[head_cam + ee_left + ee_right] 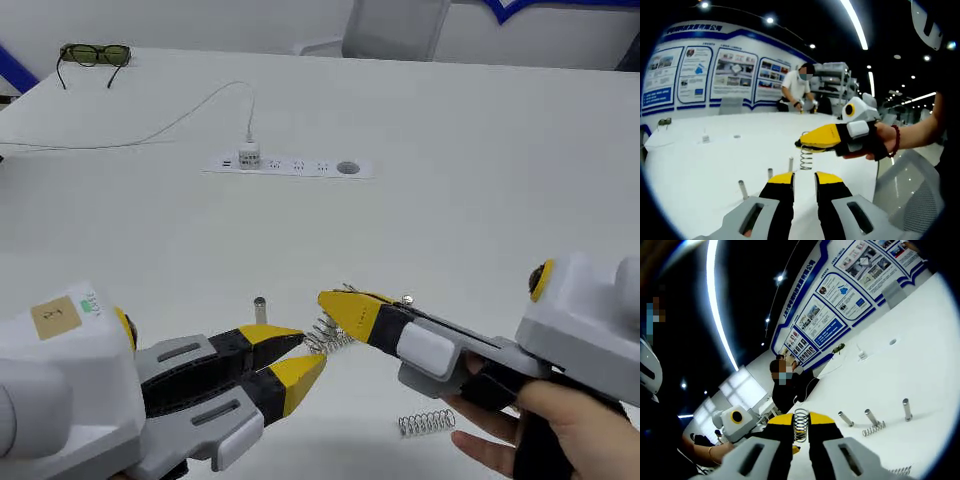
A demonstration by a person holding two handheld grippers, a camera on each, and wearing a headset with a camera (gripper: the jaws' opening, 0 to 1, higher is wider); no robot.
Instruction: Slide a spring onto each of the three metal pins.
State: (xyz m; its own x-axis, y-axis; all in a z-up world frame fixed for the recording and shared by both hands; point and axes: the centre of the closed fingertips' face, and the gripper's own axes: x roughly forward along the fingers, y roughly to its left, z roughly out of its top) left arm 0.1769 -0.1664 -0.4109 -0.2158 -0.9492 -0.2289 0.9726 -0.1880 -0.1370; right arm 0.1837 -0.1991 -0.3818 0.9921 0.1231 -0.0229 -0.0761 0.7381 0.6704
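My right gripper (335,308) comes in from the right, shut on the top of a small coil spring (331,336) that hangs below its yellow tips. The same spring (800,424) sits between the jaws in the right gripper view, and in the left gripper view it (805,159) dangles from the right gripper (807,143). My left gripper (297,358) is open just left of the spring, holding nothing. Three upright metal pins (743,189) (770,173) (790,163) stand on the white table; one pin (260,306) is bare. Two loose springs (427,423) (873,429) lie on the table.
A white power strip (290,165) with a plugged charger and cable lies mid-table. Green-tinted glasses (93,55) rest at the far left corner. A chair (395,28) stands behind the table. A person (796,87) stands at the far side of the room.
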